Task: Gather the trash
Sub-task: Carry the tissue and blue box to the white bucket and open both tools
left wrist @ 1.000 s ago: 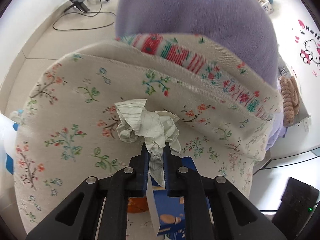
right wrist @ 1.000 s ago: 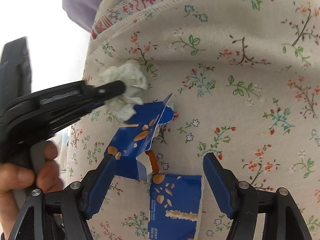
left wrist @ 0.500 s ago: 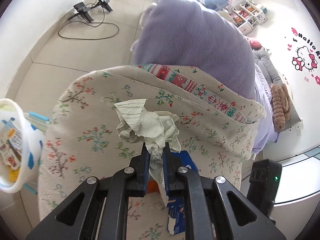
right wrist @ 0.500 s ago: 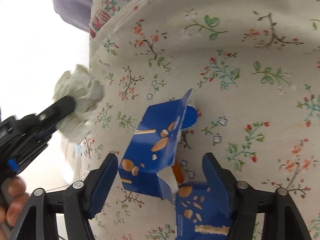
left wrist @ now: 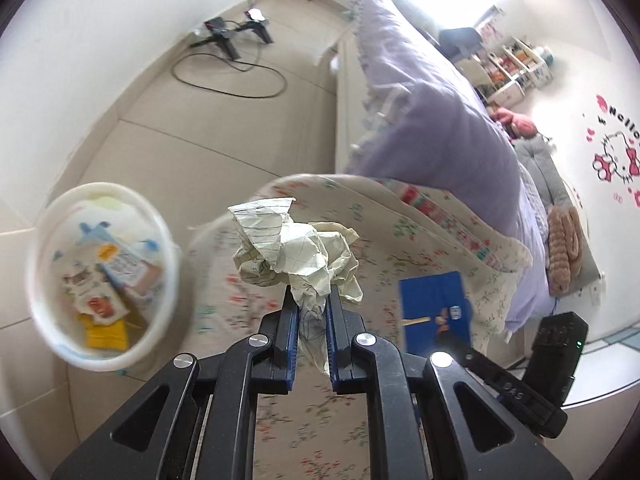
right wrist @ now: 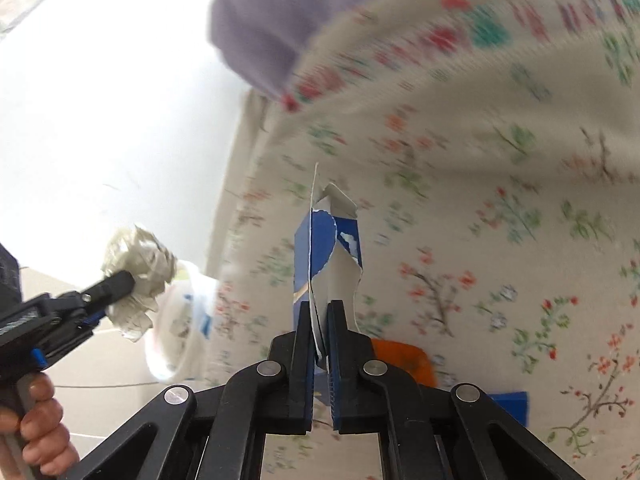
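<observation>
Right wrist view: right gripper (right wrist: 319, 320) fingers, wide open half a second ago around the torn blue carton (right wrist: 326, 256), are now clamped on its edge; carton stands upright off the floral bedspread (right wrist: 500, 168). Left gripper (left wrist: 311, 312) fingers stay pinched on the crumpled paper (left wrist: 296, 246), which has swung from over the bed toward the white bin (left wrist: 100, 280) on the floor, now beside it, not over it. Both pieces in hand; next is likely the drop. An orange scrap (right wrist: 404, 356) remains on the bed.
</observation>
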Available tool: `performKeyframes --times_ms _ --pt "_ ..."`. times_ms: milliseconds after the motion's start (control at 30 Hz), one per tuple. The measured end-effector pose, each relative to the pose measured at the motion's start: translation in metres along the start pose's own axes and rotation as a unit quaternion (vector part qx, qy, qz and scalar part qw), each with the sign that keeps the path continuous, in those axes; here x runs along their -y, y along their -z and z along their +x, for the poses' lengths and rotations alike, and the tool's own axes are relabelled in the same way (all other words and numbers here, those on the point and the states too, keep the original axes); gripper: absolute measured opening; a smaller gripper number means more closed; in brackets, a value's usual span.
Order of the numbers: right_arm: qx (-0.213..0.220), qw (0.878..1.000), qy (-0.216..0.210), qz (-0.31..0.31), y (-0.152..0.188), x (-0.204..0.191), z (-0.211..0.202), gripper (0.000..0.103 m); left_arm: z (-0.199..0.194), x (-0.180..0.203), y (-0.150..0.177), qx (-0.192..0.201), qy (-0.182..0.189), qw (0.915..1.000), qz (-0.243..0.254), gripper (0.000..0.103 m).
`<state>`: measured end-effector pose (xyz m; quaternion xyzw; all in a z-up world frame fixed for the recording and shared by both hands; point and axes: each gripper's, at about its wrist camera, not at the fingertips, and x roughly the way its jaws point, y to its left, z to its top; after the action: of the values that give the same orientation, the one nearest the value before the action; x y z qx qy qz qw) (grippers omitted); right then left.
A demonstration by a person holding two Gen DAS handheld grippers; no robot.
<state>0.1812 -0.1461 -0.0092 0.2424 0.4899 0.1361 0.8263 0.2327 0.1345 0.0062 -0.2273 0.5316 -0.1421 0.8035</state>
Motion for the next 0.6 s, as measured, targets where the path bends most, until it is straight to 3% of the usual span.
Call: performKeyframes --times_ms 267,400,600 --pt "-0.02 0.998 -0.015 -0.052 0.011 -0.05 0.043 0.005 -0.027 -0.089 -0.003 -0.004 -0.069 0.9945 -0.078 0.013" --pt "-0.035 0.997 -0.022 -0.061 0.015 -0.069 0.072 0.005 -0.035 -0.112 -0.004 0.003 -0.084 0.9922 -0.091 0.013" --pt "-0.036 0.996 -0.042 -0.064 0.023 -0.096 0.08 0.005 -0.029 -0.132 -0.005 -0.01 -0.108 0.9885 -0.105 0.013"
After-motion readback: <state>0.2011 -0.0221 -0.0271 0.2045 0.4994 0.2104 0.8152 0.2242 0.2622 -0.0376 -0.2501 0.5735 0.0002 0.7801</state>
